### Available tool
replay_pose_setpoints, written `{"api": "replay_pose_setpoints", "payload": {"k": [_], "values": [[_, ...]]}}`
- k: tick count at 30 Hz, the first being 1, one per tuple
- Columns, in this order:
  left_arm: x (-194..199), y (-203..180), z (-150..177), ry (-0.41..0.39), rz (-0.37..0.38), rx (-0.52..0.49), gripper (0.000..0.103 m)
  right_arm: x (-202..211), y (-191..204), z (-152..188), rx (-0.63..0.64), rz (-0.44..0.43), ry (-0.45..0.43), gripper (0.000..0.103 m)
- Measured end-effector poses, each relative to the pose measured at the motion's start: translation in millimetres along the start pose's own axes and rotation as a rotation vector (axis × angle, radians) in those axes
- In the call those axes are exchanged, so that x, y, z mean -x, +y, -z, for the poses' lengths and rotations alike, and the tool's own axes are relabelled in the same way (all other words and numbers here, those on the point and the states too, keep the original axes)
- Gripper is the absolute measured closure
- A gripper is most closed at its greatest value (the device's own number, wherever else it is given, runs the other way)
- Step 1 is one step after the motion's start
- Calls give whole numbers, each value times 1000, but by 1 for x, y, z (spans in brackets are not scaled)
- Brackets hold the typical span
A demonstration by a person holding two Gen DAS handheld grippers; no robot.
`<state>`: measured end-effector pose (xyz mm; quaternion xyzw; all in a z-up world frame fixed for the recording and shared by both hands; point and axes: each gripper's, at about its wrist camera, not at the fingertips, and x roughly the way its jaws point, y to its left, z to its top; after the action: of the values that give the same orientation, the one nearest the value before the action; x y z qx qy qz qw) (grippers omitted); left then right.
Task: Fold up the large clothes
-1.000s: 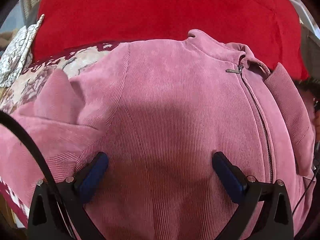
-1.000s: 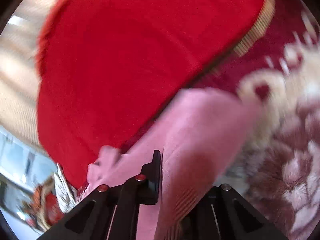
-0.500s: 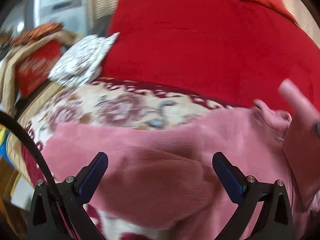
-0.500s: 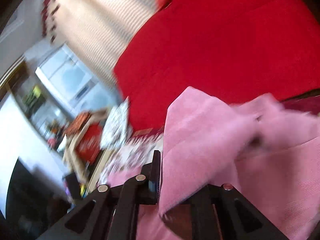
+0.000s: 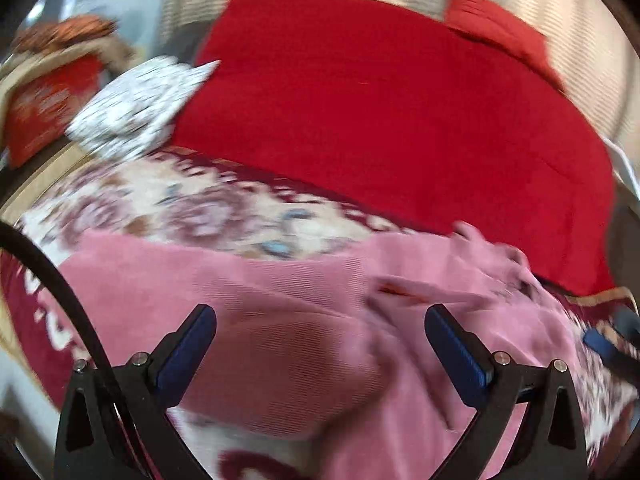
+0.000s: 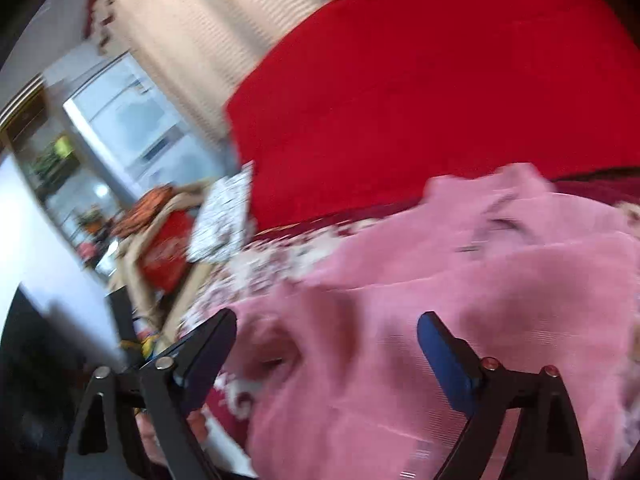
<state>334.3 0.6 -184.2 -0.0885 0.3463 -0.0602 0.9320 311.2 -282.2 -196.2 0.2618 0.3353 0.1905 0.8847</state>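
Note:
A pink corduroy zip jacket lies on a floral maroon-and-cream bedspread. It also shows in the right wrist view, with its collar toward the red cushion. My left gripper is open and empty above the jacket's body. My right gripper is open and empty over the jacket, with nothing between its fingers. The right gripper's blue pad shows at the right edge of the left wrist view. Both views are motion-blurred.
A large red cushion backs the bed. A white patterned pillow lies at the left, with a red-and-tan heap beyond it. A window and dark furniture stand left.
My right gripper has opened and let go of the pink sleeve, which now lies folded on the jacket. Both cameras have swung left and pulled back.

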Motion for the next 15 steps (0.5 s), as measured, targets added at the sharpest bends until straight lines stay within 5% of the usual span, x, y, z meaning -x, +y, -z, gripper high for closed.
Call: {"api": "replay_pose_setpoints", "payload": {"k": [4, 7, 10, 12, 15], "values": [[4, -55, 15, -4, 72, -150, 0, 9, -50, -7, -160, 160, -21, 43], [-8, -80, 23, 9, -35, -251, 0, -4, -80, -4, -219, 244, 35, 46], [-55, -82, 34, 216, -157, -273, 0, -30, -102, 8, -246, 355, 173, 48], [-83, -74, 45, 361, -181, -252, 0, -31, -101, 9, -230, 362, 158, 48], [-71, -78, 41, 302, -179, -290, 0, -27, -89, 6, -183, 369, 143, 48]]}}
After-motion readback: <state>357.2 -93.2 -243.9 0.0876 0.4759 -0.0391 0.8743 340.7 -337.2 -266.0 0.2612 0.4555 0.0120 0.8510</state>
